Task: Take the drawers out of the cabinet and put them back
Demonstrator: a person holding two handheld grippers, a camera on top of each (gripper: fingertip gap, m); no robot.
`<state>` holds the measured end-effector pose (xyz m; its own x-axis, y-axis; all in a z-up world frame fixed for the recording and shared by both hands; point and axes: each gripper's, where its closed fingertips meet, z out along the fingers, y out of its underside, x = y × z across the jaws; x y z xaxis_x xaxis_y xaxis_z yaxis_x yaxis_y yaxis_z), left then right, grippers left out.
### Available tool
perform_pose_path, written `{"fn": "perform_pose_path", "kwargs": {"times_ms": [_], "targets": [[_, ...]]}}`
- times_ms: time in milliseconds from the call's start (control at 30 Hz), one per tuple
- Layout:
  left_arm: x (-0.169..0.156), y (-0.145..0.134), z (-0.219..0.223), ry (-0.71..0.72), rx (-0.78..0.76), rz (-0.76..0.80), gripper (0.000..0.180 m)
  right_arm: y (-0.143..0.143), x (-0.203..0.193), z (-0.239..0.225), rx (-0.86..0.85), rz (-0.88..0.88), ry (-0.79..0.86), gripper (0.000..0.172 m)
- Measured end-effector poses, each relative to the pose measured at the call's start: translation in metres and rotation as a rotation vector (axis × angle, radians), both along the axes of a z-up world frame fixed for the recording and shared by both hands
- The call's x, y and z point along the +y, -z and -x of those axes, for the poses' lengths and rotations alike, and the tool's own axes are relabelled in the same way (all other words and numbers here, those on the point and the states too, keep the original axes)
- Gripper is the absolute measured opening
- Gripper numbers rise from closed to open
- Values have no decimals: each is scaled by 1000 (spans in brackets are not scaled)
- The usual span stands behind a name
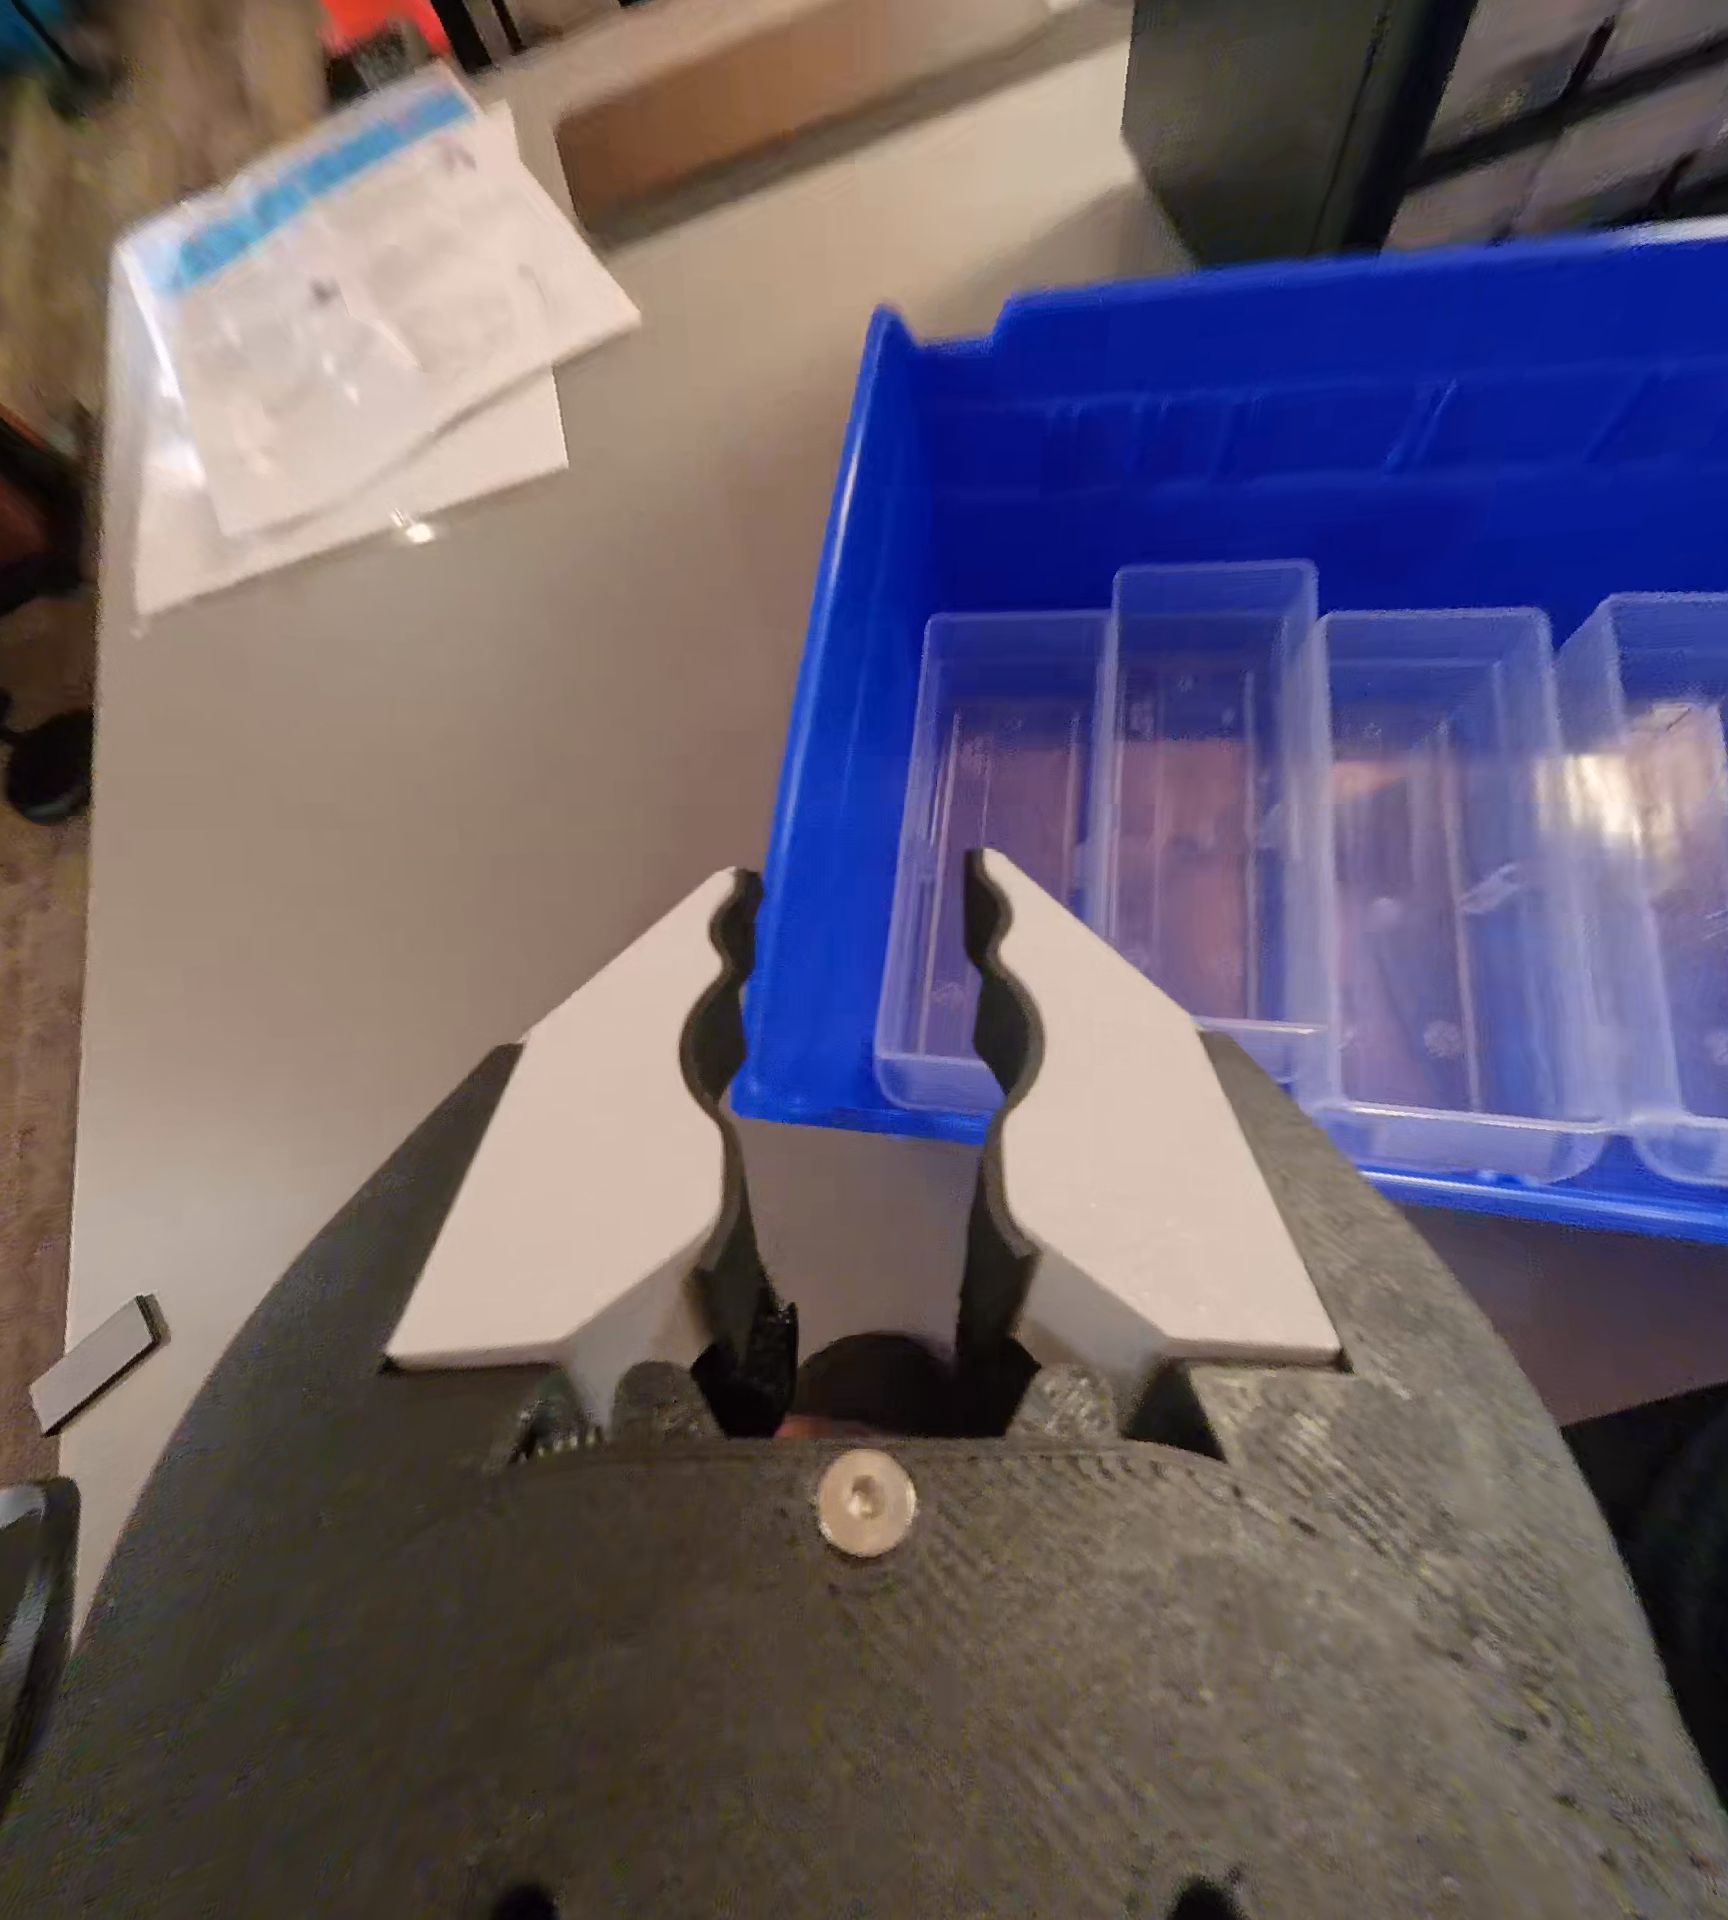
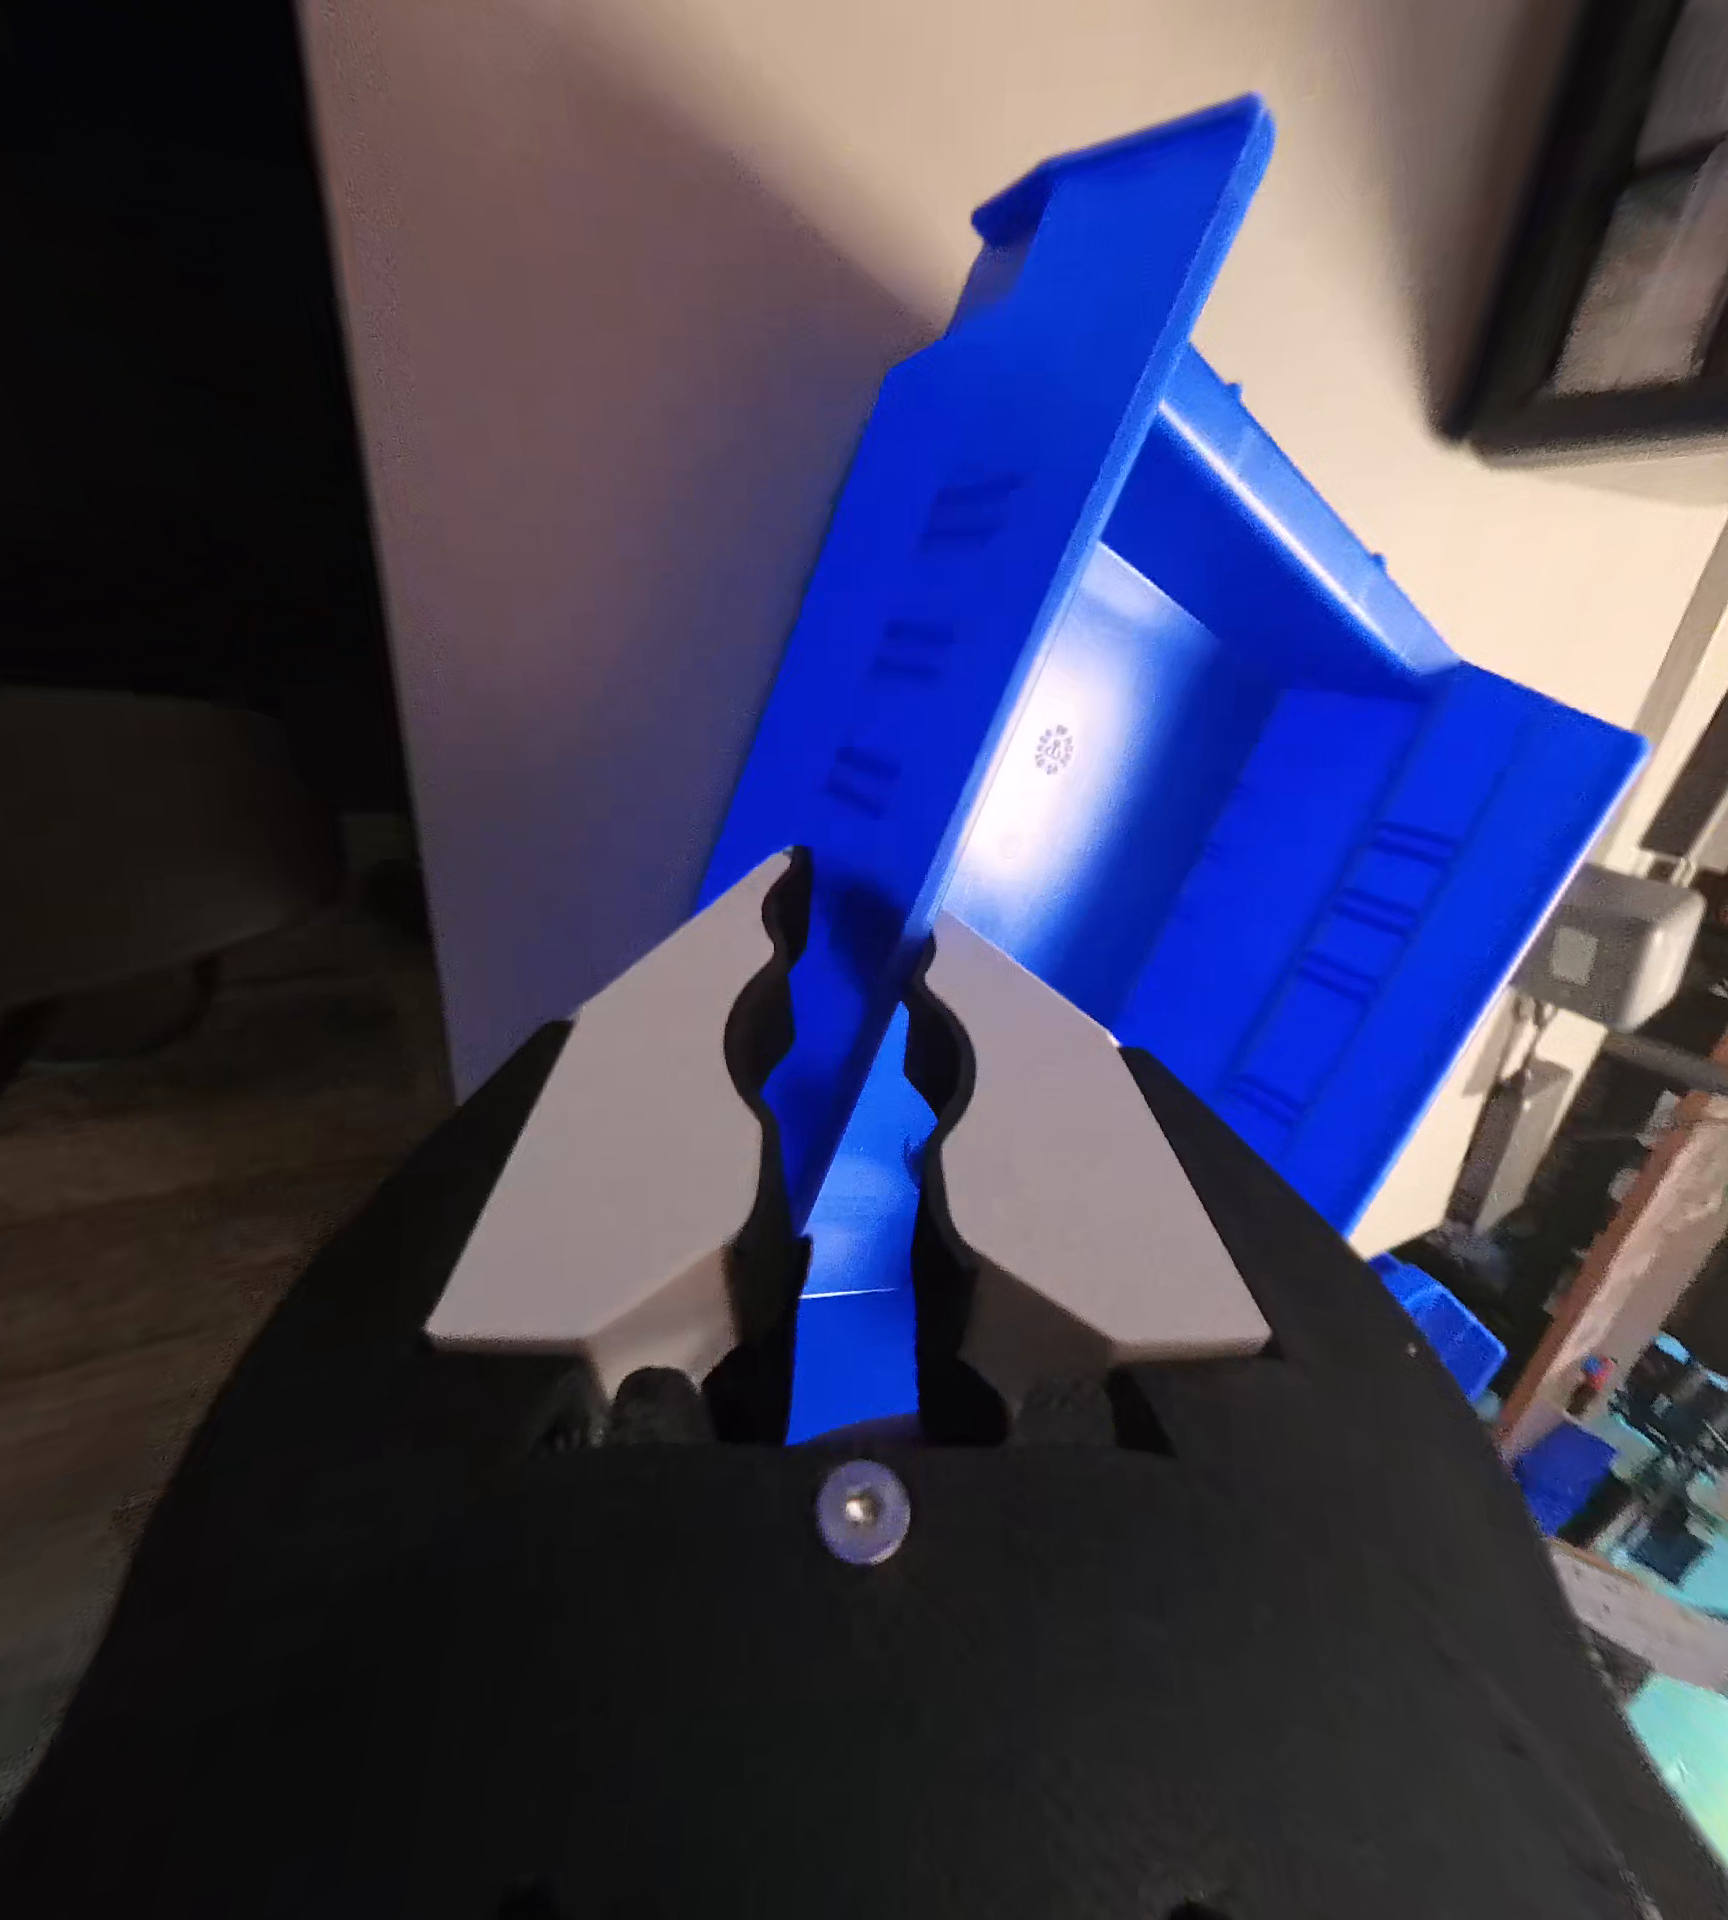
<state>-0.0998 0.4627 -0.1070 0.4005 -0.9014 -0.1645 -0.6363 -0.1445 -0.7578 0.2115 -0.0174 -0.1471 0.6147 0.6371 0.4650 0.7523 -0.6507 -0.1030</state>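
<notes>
In the left wrist view a blue bin (image 1: 943, 468) stands on a light table (image 1: 424, 831). Several clear plastic drawers (image 1: 1203, 790) lie side by side in it. My left gripper (image 1: 858, 871) is open over the bin's near left corner. Its left wall shows between the fingers, and I see no pad pressing on it. In the right wrist view my right gripper (image 2: 862, 896) is shut on the side wall of a blue bin (image 2: 1078, 468). That bin looks empty inside and sits tilted in this rolled view. A dark cabinet with rows of drawers (image 1: 1255, 125) stands at the back.
Papers in a clear sleeve (image 1: 351, 343) and a cardboard box (image 1: 735, 114) lie at the table's far left. A small grey block (image 1: 96, 1361) sits at its near left edge. In the right wrist view the cabinet (image 2: 1670, 208) is at upper right. Another blue bin (image 2: 1442, 1330) sits below it.
</notes>
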Motion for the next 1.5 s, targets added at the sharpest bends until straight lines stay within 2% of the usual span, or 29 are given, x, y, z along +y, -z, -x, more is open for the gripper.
{"fn": "perform_pose_path", "kwargs": {"times_ms": [100,200,233,367,467,500,567,633,767,800,833,933,1067,1133,1233,1400,1500], "targets": [[-33,-19,-3,-4,-125,-66,53,2,3,-18,-73,-88,64,27],[-85,-30,-5,27,-297,-75,59,-16,-1,-28,-128,-234,169,51],[-103,-31,-4,37,-351,-69,59,-24,-2,-27,-127,-311,217,54],[-174,-29,-2,92,-480,-58,65,-47,-29,-23,-55,-663,515,53],[-212,-28,-3,119,-512,-67,63,-42,-64,-5,70,-859,691,48],[-221,-29,-5,128,-502,-79,63,-37,-73,1,104,-886,717,41],[-225,-25,-10,116,-441,-141,64,-30,-82,-5,111,-869,762,35],[-220,-10,-13,83,-368,-191,66,-21,-90,-21,98,-830,852,31],[-213,16,-18,53,-332,-154,64,2,-89,-39,181,-838,928,30],[-208,24,-18,42,-289,-171,65,6,-88,-45,202,-847,943,18],[-203,31,-18,31,-243,-181,67,8,-87,-54,204,-860,963,17],[-191,36,-17,4,-239,-164,67,8,-96,-89,121,-915,1042,21],[-199,15,-23,25,-372,-128,71,4,-102,-126,119,-1010,1156,44],[-207,3,-28,21,-437,-174,72,-4,-95,-118,140,-1066,1167,47],[-221,6,-42,-14,-481,-230,91,-11,-64,-81,220,-1154,1102,50],[-251,0,-58,-47,-569,-261,104,4,-9,-36,302,-1144,994,50],[-243,2,-67,-104,-564,-335,108,16,6,-33,349,-1141,1010,50]]}}
